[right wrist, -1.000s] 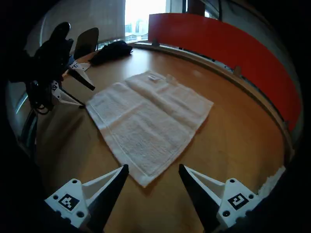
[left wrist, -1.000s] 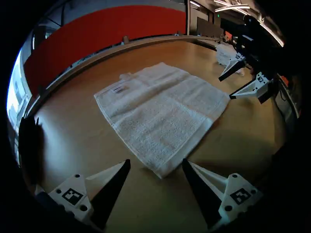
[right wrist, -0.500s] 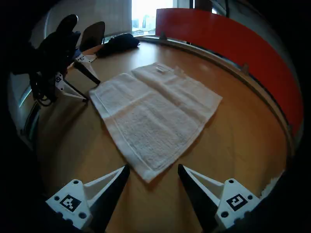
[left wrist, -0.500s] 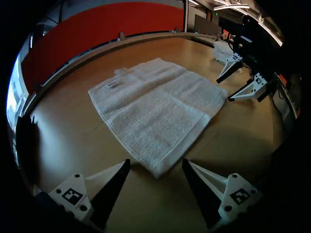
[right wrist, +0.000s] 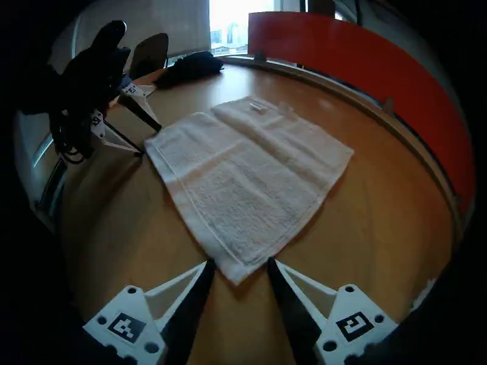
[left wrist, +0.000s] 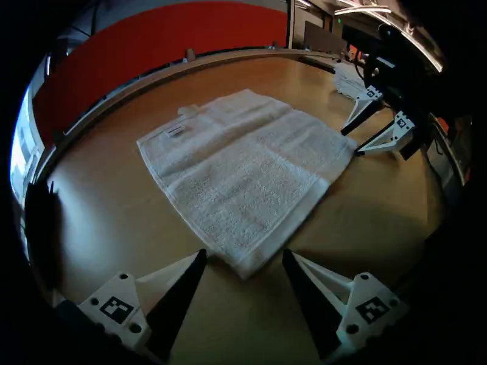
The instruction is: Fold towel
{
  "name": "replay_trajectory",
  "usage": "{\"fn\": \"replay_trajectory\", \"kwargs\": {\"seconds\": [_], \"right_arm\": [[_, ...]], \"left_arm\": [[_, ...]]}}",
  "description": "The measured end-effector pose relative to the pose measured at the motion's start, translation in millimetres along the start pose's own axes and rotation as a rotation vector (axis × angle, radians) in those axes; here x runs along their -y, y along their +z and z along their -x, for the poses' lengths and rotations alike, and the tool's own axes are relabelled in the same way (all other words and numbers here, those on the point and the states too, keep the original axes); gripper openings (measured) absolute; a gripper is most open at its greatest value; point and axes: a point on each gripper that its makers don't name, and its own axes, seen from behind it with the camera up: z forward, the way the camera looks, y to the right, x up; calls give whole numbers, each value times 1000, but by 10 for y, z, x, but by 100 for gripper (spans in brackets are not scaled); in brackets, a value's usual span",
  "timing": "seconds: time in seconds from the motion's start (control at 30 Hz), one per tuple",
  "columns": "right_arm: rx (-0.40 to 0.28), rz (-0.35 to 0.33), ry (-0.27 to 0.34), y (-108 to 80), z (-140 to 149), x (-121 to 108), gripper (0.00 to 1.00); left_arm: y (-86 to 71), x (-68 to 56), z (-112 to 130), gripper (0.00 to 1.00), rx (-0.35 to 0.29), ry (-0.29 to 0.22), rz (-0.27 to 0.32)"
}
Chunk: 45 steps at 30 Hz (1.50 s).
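A white towel [left wrist: 243,158] lies flat on the wooden table [left wrist: 109,207], folded over, with a small label near its far edge. In the left gripper view, my left gripper [left wrist: 243,254] is open, its fingers on either side of the near towel corner. Farther off to the right, the right gripper [left wrist: 350,143] sits at another corner. In the right gripper view, the towel [right wrist: 249,170] has a corner pointing between my fingers. My right gripper [right wrist: 240,263] is open with a narrowed gap around that corner. The left gripper [right wrist: 151,140] shows at the towel's left corner.
A red partition [left wrist: 152,42] runs along the far curved table edge. A dark bag [right wrist: 189,64] and a chair back [right wrist: 149,55] stand at the far end by a bright window. A pile of white cloth [left wrist: 350,79] lies on the table behind the right gripper.
Both grippers have moved closer to their towel corners. The right gripper's fingers have narrowed around its corner. The towel has not moved.
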Motion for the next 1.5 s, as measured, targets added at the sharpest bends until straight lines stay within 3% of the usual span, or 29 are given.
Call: {"fn": "replay_trajectory", "kwargs": {"seconds": [0.27,0.33,0.47,0.6,0.67,1.07,1.5], "right_arm": [[2,0,1,19,-8,-6,44],[2,1,2,24,-11,-7,40],[3,5,5,30,-12,-10,32],[3,5,7,35,-12,-9,22],[2,1,8,39,-20,4,19],[-26,15,20,-20,-159,-30,17],[-65,29,28,-274,-355,-44,17]], "left_arm": [[3,-55,-5,71,16,19,15],[7,-62,-6,56,18,20,16],[13,-76,-7,50,21,18,14],[22,-67,-24,23,25,9,4],[31,-61,-38,18,27,-4,-3],[-16,-75,-111,13,27,-76,2],[-267,-117,-301,13,2,-97,6]]}}
